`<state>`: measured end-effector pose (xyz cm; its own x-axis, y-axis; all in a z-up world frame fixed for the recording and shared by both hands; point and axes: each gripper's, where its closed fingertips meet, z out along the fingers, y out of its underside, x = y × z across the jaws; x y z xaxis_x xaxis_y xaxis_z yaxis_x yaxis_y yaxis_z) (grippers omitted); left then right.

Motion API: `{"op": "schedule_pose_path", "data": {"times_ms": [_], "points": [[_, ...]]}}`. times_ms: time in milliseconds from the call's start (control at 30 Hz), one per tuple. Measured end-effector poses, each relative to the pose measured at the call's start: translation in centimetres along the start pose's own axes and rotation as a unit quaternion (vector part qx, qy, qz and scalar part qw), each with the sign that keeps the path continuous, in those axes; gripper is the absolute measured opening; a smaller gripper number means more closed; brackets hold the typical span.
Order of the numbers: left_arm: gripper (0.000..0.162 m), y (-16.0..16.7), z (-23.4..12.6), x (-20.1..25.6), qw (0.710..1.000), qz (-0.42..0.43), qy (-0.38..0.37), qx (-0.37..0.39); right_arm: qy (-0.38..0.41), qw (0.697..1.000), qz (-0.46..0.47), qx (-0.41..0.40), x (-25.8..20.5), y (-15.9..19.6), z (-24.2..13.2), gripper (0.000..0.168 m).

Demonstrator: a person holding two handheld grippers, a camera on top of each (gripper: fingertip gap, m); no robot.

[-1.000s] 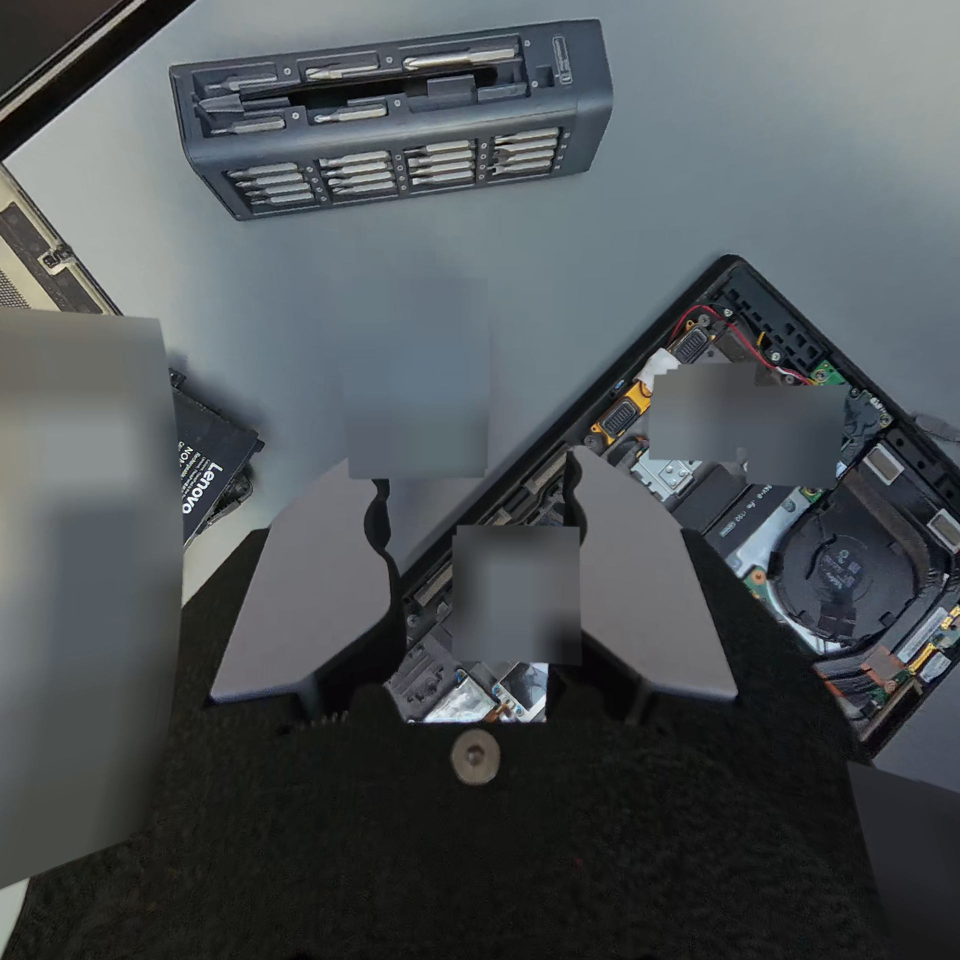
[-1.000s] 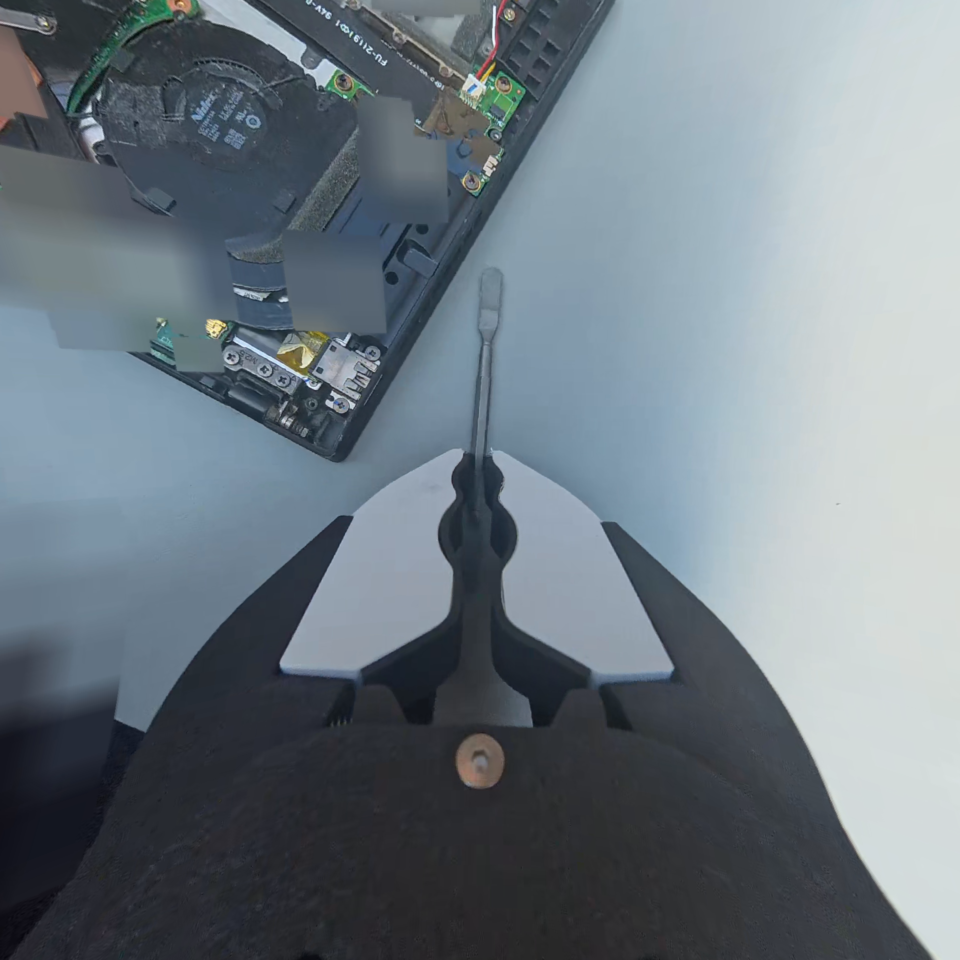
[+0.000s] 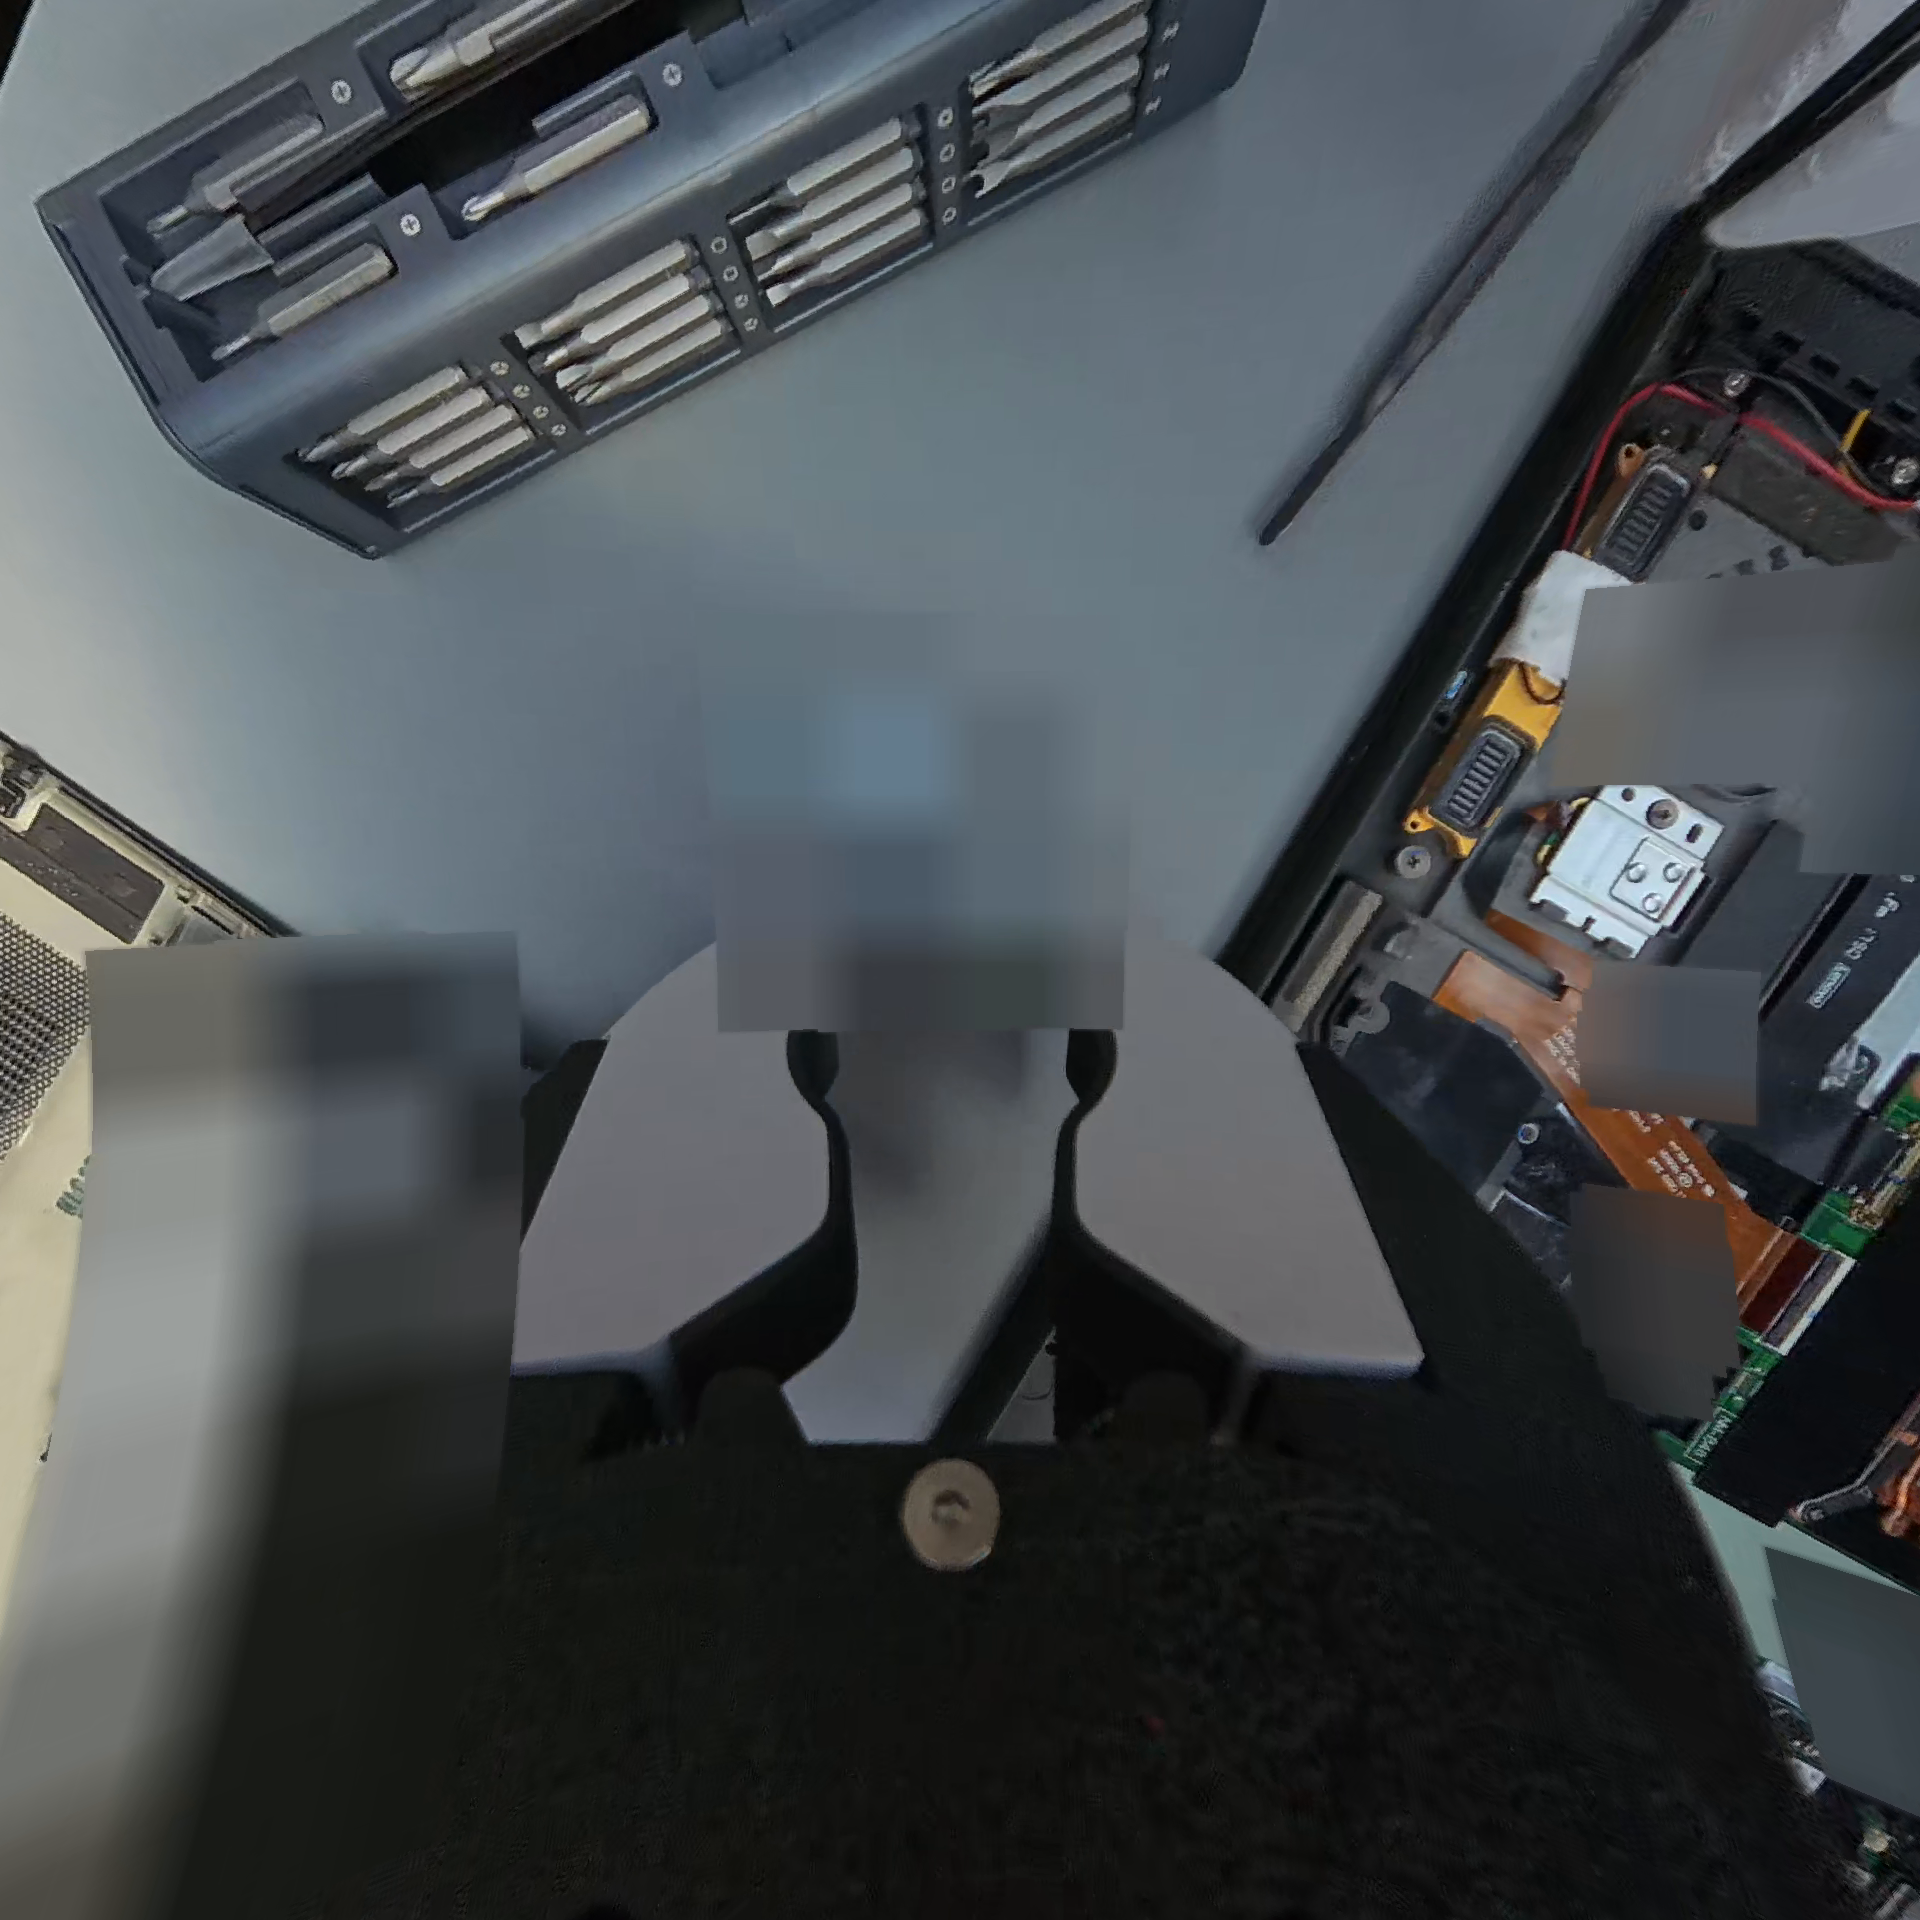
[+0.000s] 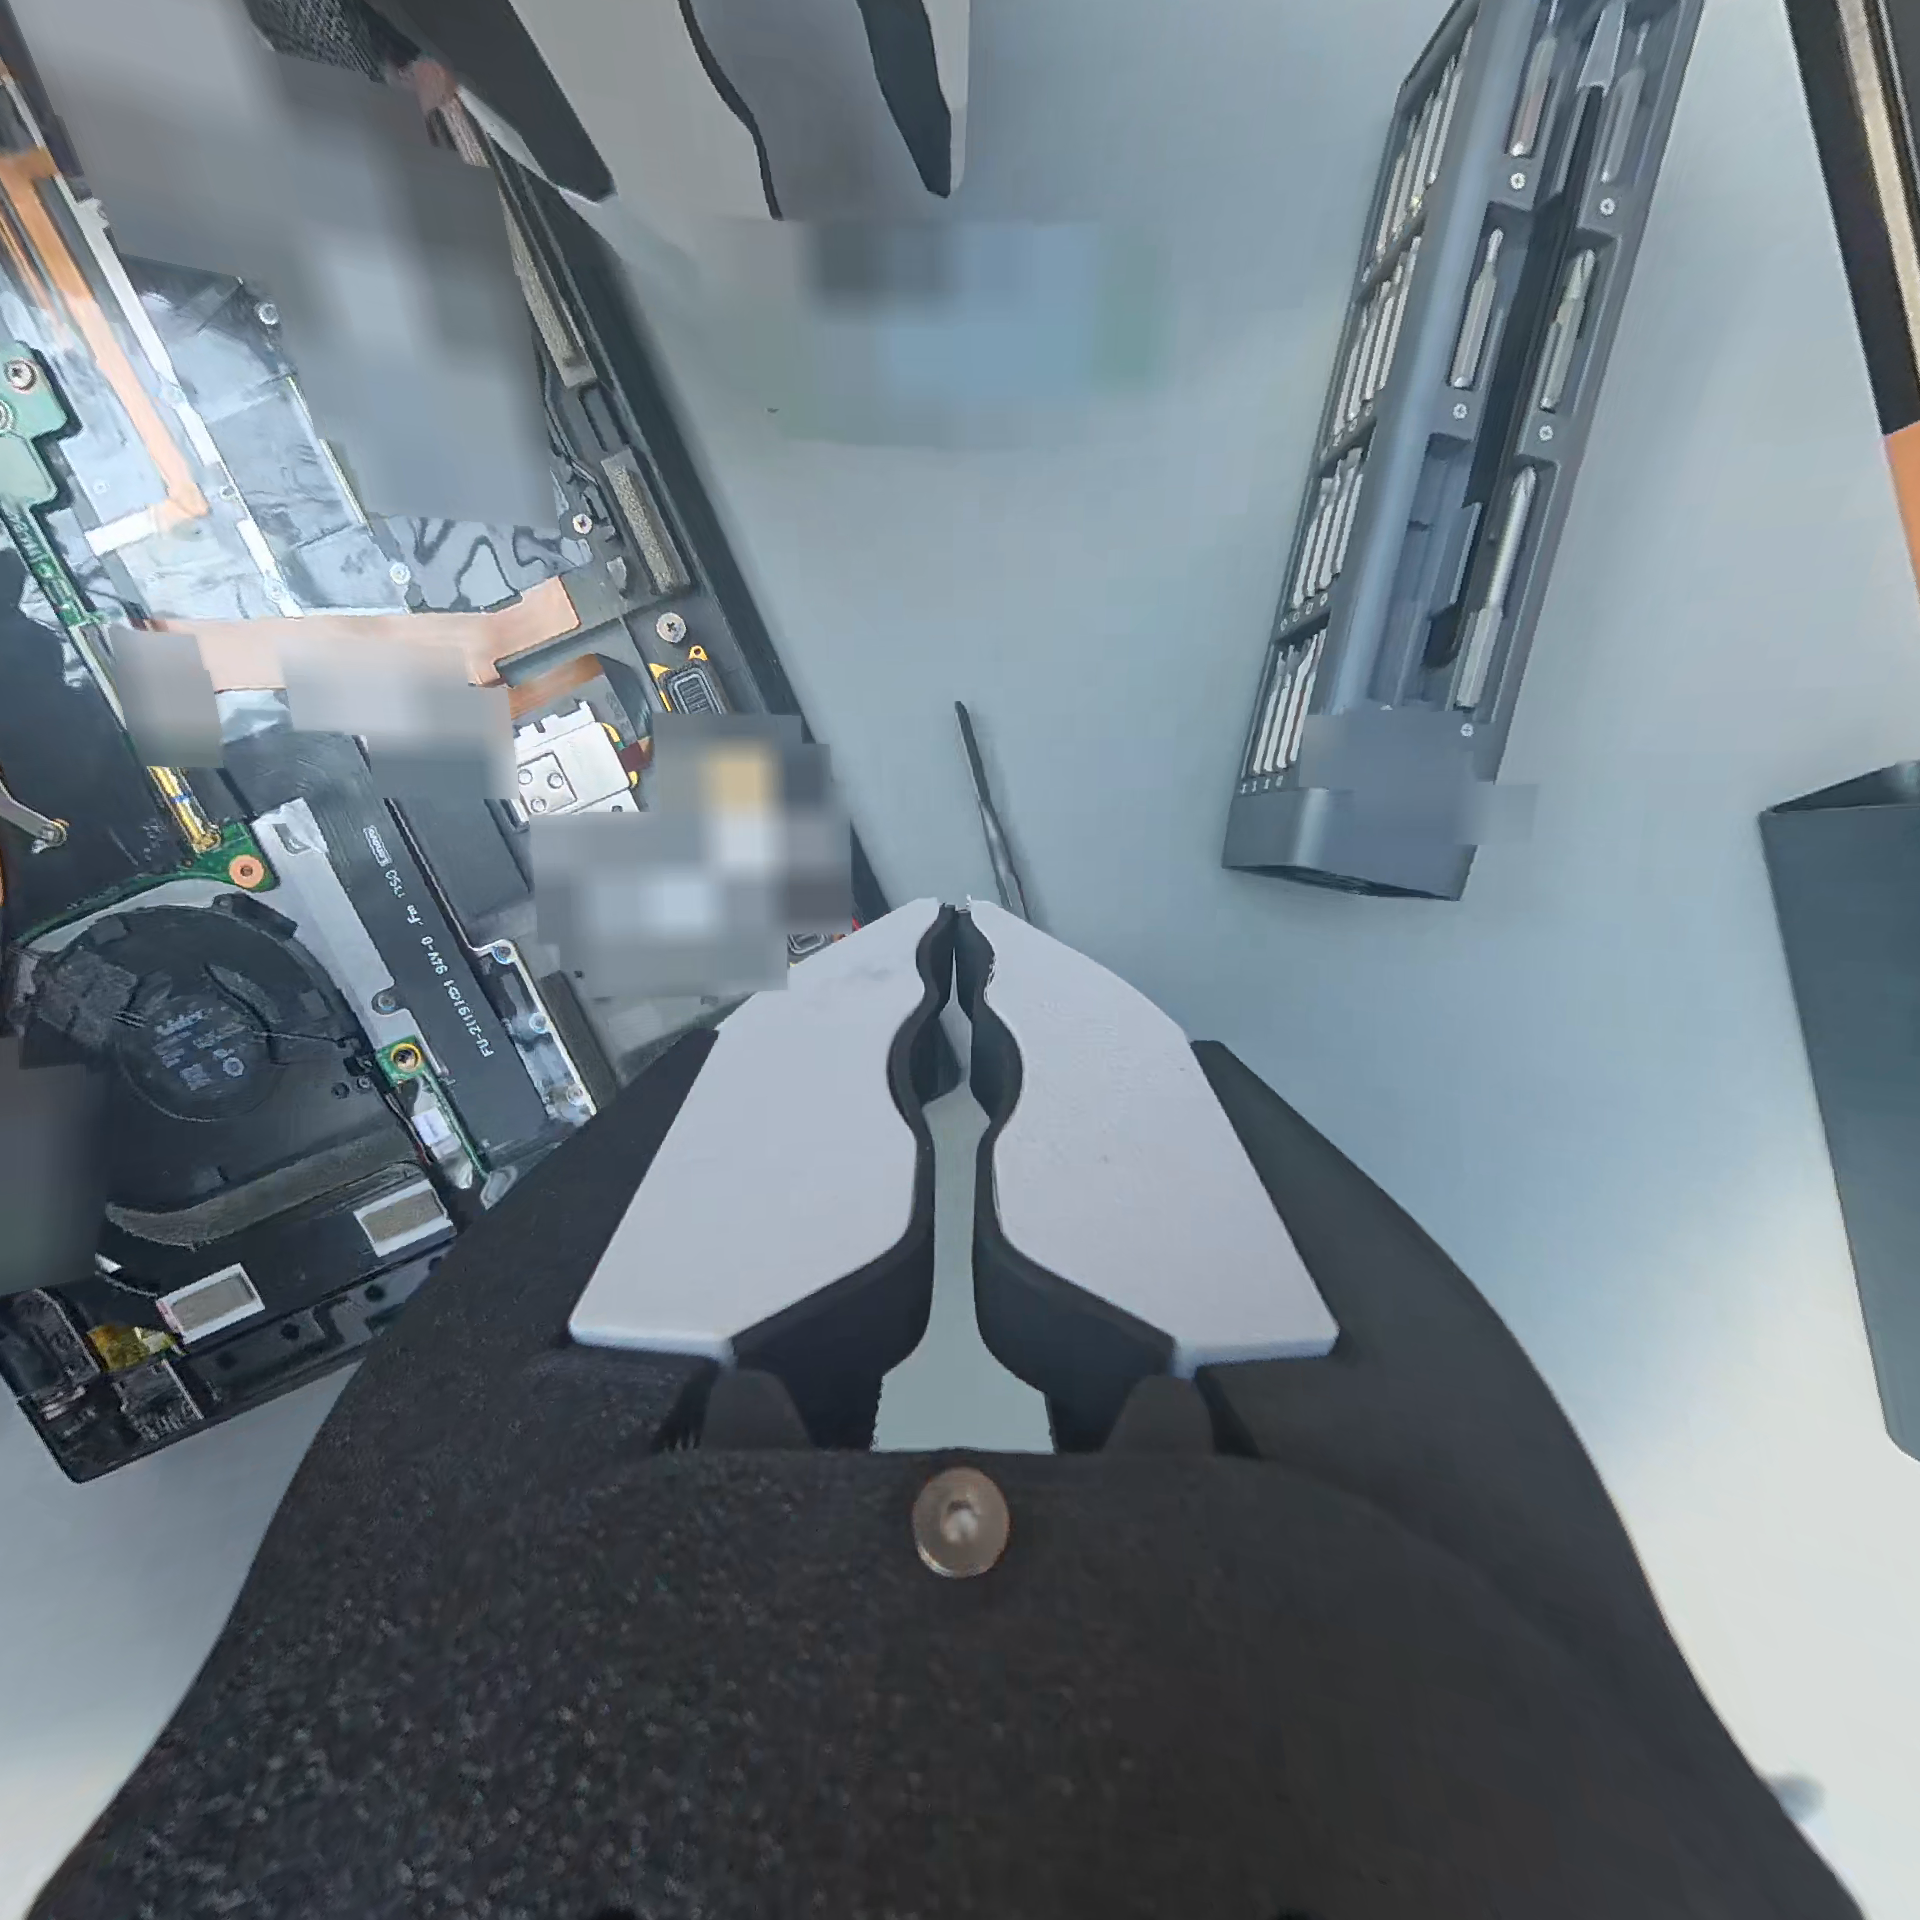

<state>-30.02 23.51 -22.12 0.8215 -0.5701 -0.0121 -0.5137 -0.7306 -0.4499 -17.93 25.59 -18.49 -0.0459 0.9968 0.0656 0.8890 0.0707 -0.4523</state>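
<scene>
My left gripper (image 3: 940, 1039) is open and empty, low over the grey table (image 3: 987, 499), between an opened black laptop (image 3: 1340, 883) on its right and a grey screwdriver bit case (image 3: 623, 260) ahead. It also shows at the top of the right wrist view (image 4: 852, 104). My right gripper (image 4: 956, 914) has its jaws together beside the laptop's edge (image 4: 727, 582). A thin dark pry tool (image 4: 987, 800) lies just past its tips. The tool's near end is hidden under the right finger, and no part shows between the jaws. The tool also shows, blurred, in the left wrist view (image 3: 1455, 291).
The bit case (image 4: 1455, 468) stands to the right of my right gripper, with a dark grey sleeve (image 4: 1860, 1039) beside it. The laptop's fan (image 4: 208, 1039) and boards lie exposed. A silver perforated panel (image 3: 42, 987) sits at the left edge. The tips of one gripper are about 12 cm away from the tips of the other. The bit case (image 4: 1455, 468) is about equally far from each gripper, around 12 cm. It turns up in the left wrist view (image 3: 714, 42) as well.
My right gripper held the pry tool straight out between its fingers; now the tool lies off to the side of the shut tips. My left gripper moved off the laptop toward the bit case.
</scene>
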Motion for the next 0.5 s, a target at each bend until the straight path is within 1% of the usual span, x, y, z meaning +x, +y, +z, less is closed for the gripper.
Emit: {"op": "schedule_pose_path", "data": {"times_ms": [33,100,133,200,233,300,433,500], "points": [[0.040,0.0,0.0,-0.1,1.000,-0.004,0.002,0.000,0.008,1.000,-0.004,0.003,0.5,0.6,-0.5,0.000],[0.041,0.1,-0.1,-0.2,1.000,-0.004,0.001,0.000,0.044,0.999,-0.023,0.010,2.1,2.1,-1.3,0.006],[0.041,0.2,-0.2,-0.2,1.000,-0.003,0.000,-0.003,0.047,0.999,-0.024,0.001,2.5,3.1,-1.4,0.013],[0.041,0.2,-0.2,-0.4,1.000,-0.003,-0.002,-0.003,0.042,0.999,-0.031,0.008,2.4,4.2,-1.3,0.036],[0.041,0.1,-0.2,-0.4,1.000,-0.005,0.000,-0.001,0.037,0.998,-0.040,0.011,2.1,4.6,-1.1,0.037],[0.041,0.0,-0.3,-0.5,1.000,-0.012,0.001,0.004,0.051,0.996,-0.063,0.029,2.4,4.4,-0.6,0.034],[0.041,0.1,-0.3,-0.3,1.000,-0.028,0.003,0.010,0.014,0.993,-0.109,0.047,2.2,4.1,1.2,0.024],[0.041,0.3,-0.3,-0.2,0.999,-0.034,0.004,0.010,-0.006,0.991,-0.122,0.052,2.3,4.0,1.9,0.024]]}}
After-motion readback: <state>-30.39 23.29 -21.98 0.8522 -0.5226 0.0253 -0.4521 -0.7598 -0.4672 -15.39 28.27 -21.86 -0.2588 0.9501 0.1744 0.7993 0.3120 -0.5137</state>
